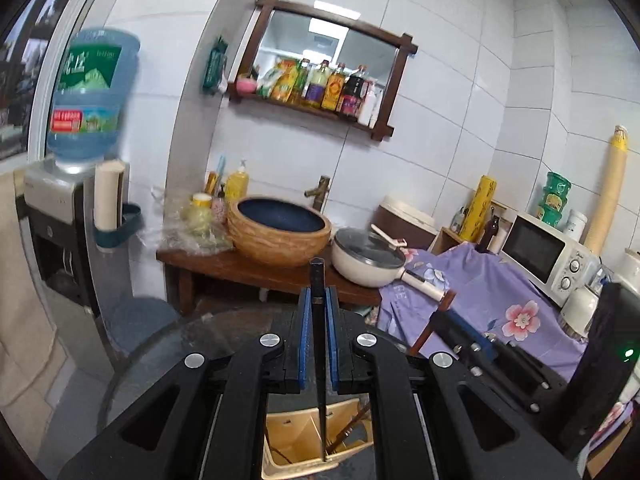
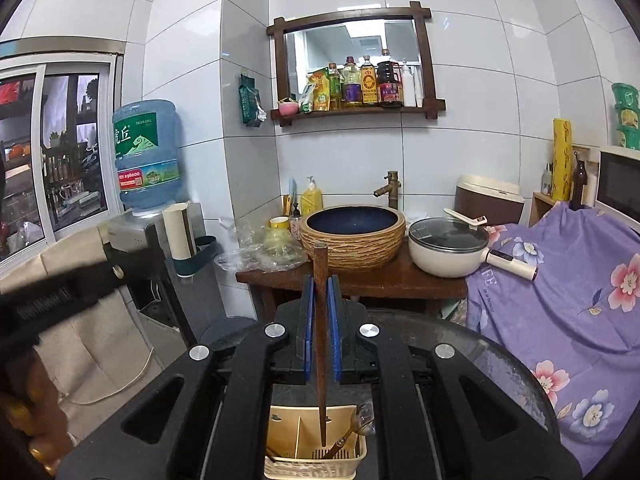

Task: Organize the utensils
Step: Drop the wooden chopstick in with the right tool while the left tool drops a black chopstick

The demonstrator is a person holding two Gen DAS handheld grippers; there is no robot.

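Observation:
My left gripper (image 1: 319, 298) is shut on a black chopstick (image 1: 319, 344) held upright, its tip down over the beige utensil holder (image 1: 288, 436) below. My right gripper (image 2: 320, 292) is shut on a brown wooden chopstick (image 2: 321, 344), also upright, its tip reaching into the same divided beige holder (image 2: 284, 428), where a clear-ended utensil (image 2: 348, 434) leans. The right gripper also shows in the left wrist view (image 1: 448, 304) at the right, with the brown chopstick in it. The holder stands on a round dark glass table (image 2: 500, 364).
Behind the table a wooden stand (image 2: 360, 280) carries a woven basin (image 2: 352, 236), a white lidded pot (image 2: 444, 252) and bottles. A purple flowered cloth (image 2: 568, 292) covers the right side. A water dispenser (image 2: 146, 160) stands at the left, a microwave (image 1: 544, 256) at the right.

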